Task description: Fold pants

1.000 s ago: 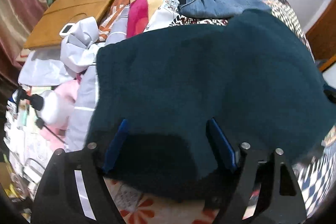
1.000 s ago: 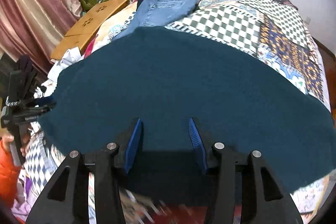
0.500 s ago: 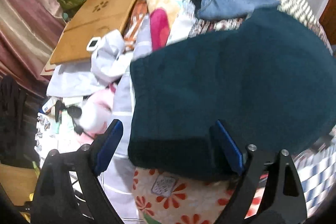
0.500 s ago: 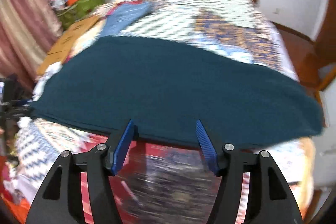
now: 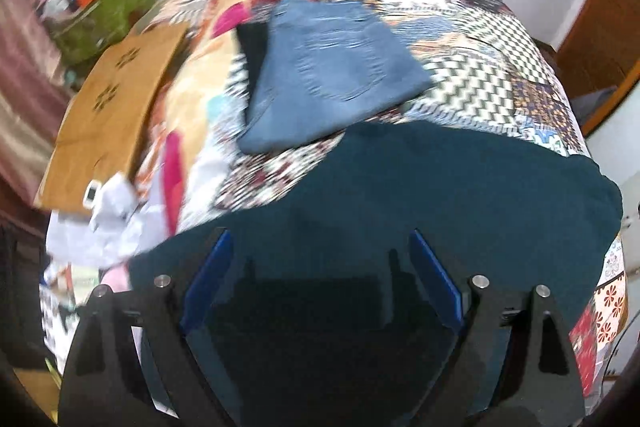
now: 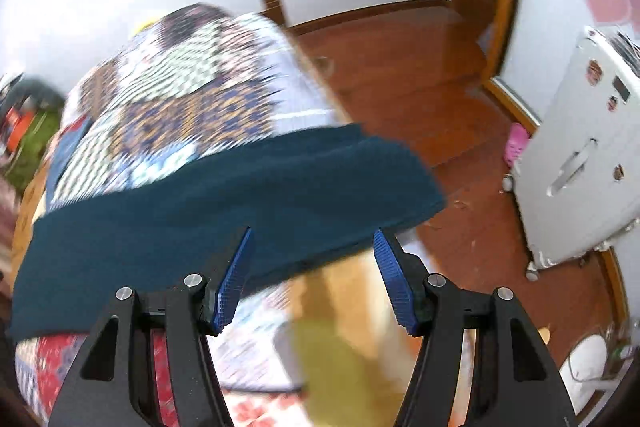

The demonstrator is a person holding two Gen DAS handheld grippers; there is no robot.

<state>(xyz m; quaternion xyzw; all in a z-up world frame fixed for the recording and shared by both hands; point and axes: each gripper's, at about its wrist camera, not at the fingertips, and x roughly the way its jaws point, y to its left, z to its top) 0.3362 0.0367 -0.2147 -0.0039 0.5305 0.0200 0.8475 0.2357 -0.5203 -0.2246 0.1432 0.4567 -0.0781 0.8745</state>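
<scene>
Dark teal pants [image 5: 420,195] lie spread across the patchwork quilt on the bed [image 5: 480,39]. My left gripper [image 5: 320,247] is open and empty, its blue pads over the near part of the teal cloth. In the right wrist view the pants [image 6: 240,195] lie across the bed, one end hanging past the bed's right edge. My right gripper [image 6: 312,247] is open and empty, over the near edge of the pants by that end. The view is blurred.
Folded blue jeans [image 5: 332,67] lie on the quilt behind the teal pants. A brown board [image 5: 112,107], white clothes [image 5: 108,215] and a green bag [image 5: 100,15] are at the left. A white appliance [image 6: 580,155] stands on the wooden floor [image 6: 420,75] at the right.
Both grippers have swung right. The left now sits over the teal cloth and faces the jeans. The right has moved to the pants' end at the bed's right edge.
</scene>
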